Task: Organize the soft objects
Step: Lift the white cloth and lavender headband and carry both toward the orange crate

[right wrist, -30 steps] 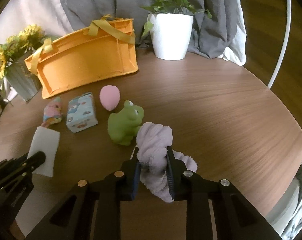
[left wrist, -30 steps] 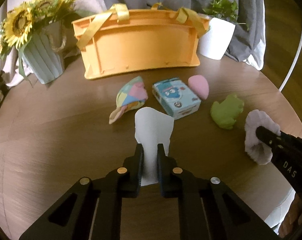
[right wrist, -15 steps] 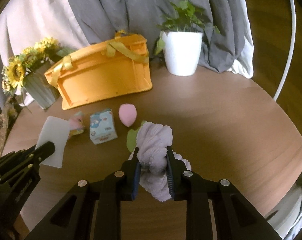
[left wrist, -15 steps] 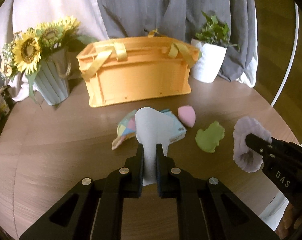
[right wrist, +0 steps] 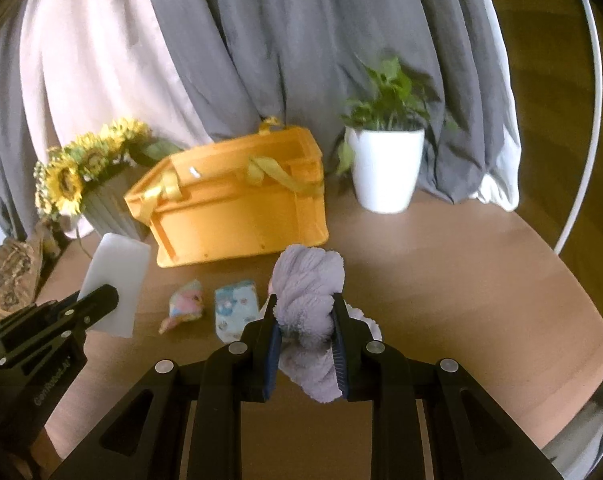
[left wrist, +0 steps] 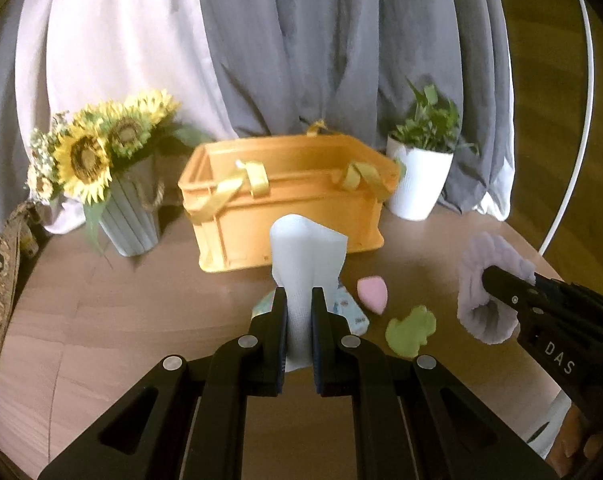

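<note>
Left gripper (left wrist: 299,300) clamps a white cloth (left wrist: 307,256), held above the table (left wrist: 121,320). Right gripper (right wrist: 304,312) clamps a fluffy lilac towel (right wrist: 307,280), also held above it. Orange basket (left wrist: 285,208) stands beyond. On the table near it: pink sponge (left wrist: 372,295), green frog toy (left wrist: 410,331), blue tissue pack (right wrist: 236,308), pastel cloth (right wrist: 185,306).

Round wooden table (left wrist: 101,320), grey curtains (left wrist: 301,60), wood floor (right wrist: 549,40), soft daylight
</note>
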A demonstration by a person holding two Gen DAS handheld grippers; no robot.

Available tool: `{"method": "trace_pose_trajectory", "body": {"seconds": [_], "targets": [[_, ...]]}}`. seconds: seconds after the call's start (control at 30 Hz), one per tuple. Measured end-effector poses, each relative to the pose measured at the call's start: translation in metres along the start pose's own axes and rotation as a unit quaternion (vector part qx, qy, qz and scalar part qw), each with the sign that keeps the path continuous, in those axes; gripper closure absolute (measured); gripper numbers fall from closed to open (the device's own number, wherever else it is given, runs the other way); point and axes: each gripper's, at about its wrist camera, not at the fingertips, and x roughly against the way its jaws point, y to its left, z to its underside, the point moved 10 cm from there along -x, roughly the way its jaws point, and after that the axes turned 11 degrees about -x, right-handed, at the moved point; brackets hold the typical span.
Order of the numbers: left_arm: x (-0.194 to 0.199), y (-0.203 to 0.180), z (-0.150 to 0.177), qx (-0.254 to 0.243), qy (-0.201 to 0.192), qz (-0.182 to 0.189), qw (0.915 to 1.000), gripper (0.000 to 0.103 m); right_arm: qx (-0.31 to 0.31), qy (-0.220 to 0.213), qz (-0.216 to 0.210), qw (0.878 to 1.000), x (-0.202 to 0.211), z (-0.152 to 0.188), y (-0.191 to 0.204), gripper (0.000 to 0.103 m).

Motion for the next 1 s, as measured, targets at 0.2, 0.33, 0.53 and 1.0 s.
{"method": "trace_pose_trajectory", "body": {"seconds": [0.2,0.33,0.53,1.0], "targets": [[0.012,0.009,-0.019,0.006,-0.026,-0.016,0.9995,0.092,0.011,-0.025,-0.021,0.999,0.007,-0.021,0.014,0.079],[0.017,0.015,-0.032,0.010,-0.039,-0.027,0.9988,0.092,0.017,-0.041,-0.036,0.998,0.009,-0.036,0.023,0.079],[0.022,0.024,-0.049,0.013,-0.058,-0.044,0.9973,0.092,0.028,-0.061,-0.059,0.996,0.009,-0.055,0.037,0.079],[0.021,0.042,-0.092,0.006,-0.105,-0.075,0.9916,0.092,0.042,-0.108,-0.096,0.989,0.006,-0.101,0.062,0.079]]}}
